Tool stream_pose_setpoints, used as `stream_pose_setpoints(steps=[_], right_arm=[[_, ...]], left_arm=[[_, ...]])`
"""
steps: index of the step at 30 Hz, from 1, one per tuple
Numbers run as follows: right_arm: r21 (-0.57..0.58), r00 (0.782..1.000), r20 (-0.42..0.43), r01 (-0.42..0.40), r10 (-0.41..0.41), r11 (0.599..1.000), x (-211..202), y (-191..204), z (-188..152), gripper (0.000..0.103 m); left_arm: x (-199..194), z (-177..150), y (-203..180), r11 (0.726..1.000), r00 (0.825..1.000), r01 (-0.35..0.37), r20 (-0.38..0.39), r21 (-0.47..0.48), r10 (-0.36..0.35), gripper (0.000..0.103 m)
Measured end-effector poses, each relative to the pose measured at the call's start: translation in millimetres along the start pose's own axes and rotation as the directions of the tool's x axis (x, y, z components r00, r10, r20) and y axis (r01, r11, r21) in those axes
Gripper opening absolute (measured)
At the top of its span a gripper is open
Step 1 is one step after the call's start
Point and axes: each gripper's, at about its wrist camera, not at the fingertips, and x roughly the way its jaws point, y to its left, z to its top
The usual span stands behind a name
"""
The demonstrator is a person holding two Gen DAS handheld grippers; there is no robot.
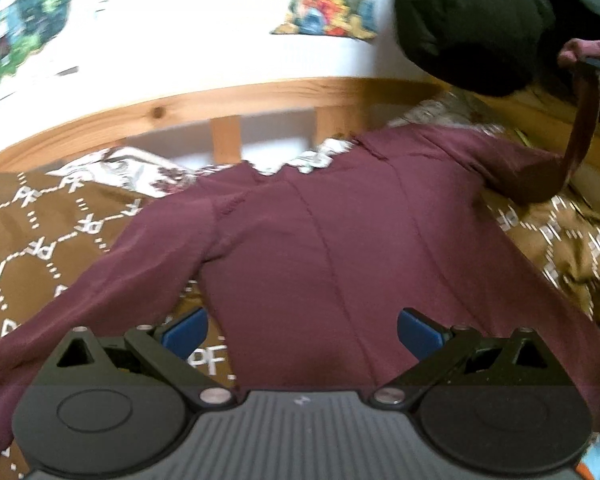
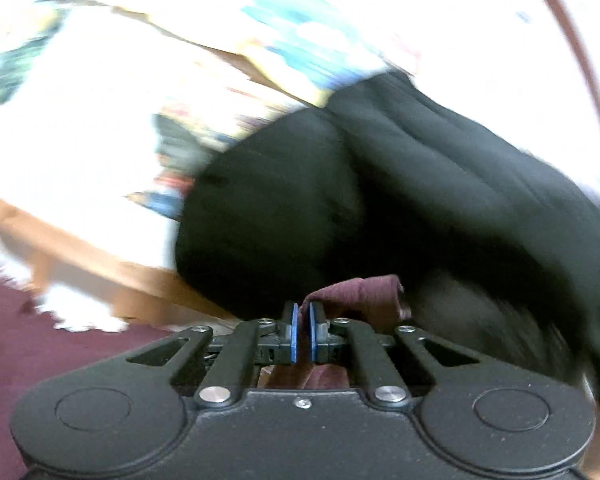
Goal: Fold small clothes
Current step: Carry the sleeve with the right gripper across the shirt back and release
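Lying flat on the brown bedspread (image 1: 40, 240), the maroon shirt (image 1: 320, 240) spreads back-up with its collar toward the wooden rail (image 1: 228, 100). The left gripper (image 1: 302, 330) hovers above the hem, jaws wide apart and holding nothing. The right gripper (image 2: 302, 334) is clamped on the cuff (image 2: 364, 292) of the far sleeve (image 1: 584, 128), which hangs up from the shoulder as a taut strip. A black garment (image 2: 380, 184) sits close behind it. The fabric looks thin, light and limp; it should drape and crease wherever unsupported, and may slide on the spread. Judged best holds: cuffs, shoulder seams, hem corners, pinched through both layers.
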Motion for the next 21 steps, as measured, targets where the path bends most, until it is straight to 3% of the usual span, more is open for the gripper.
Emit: stream_pose_setpoints(steps=[2, 4, 8, 15, 21], right_arm=[[-0.110, 0.991, 0.051, -0.116, 0.122, 0.987, -10.5, 28.6, 9.1, 0.005], [-0.222, 0.968, 0.080, -0.215, 0.238, 0.951, -20.6, 57.1, 12.0, 0.005], [-0.379, 0.893, 0.051, -0.397, 0.447, 0.836, -47.0, 107.1, 9.0, 0.005], [-0.414, 0.795, -0.069, -0.572, 0.602, 0.708, -68.6, 156.4, -13.6, 0.005], [-0.471, 0.685, -0.184, -0.691, 0.705, 0.548, -88.9, 184.7, -39.2, 0.002]], left_arm=[[-1.7, 1.8, 12.1, 0.999, 1.000, -0.023, 0.007, -0.041, 0.024, 0.103], [-4.0, 3.2, 25.6, 0.996, 0.999, -0.047, 0.012, -0.078, 0.048, 0.103], [-7.1, 0.9, 50.7, 0.988, 0.997, -0.071, 0.012, -0.136, 0.074, 0.103], [-15.1, -8.1, 67.2, 0.983, 0.995, -0.100, 0.014, -0.151, 0.104, 0.103], [-13.6, -9.8, 69.8, 0.982, 0.994, -0.103, 0.011, -0.161, 0.106, 0.103]])
